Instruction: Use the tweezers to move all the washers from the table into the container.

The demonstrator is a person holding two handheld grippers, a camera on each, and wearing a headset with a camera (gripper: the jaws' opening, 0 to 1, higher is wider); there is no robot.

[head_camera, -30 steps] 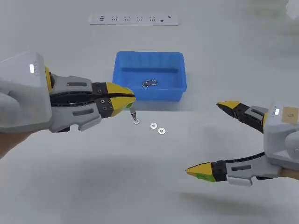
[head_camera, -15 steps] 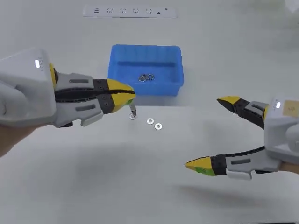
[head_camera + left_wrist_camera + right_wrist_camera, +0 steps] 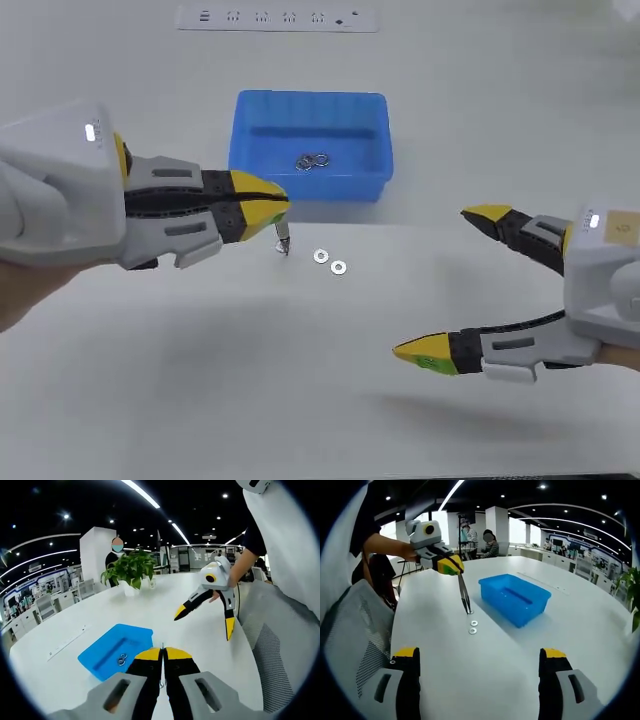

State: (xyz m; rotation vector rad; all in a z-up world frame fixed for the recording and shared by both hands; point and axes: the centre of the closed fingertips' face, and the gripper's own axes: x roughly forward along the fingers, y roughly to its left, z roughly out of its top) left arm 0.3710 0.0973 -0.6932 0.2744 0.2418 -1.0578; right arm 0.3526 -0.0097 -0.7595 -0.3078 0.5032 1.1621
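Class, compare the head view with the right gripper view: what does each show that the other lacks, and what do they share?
Head view's extra: a look down into the container, where a cluster of washers lies.
Right gripper view's extra: the full length of the tweezers, a mesh chair and seated people in the background.
Shared: the blue container, the left gripper shut on the tweezers, two loose washers on the table beside the tweezer tip, and the open right gripper.
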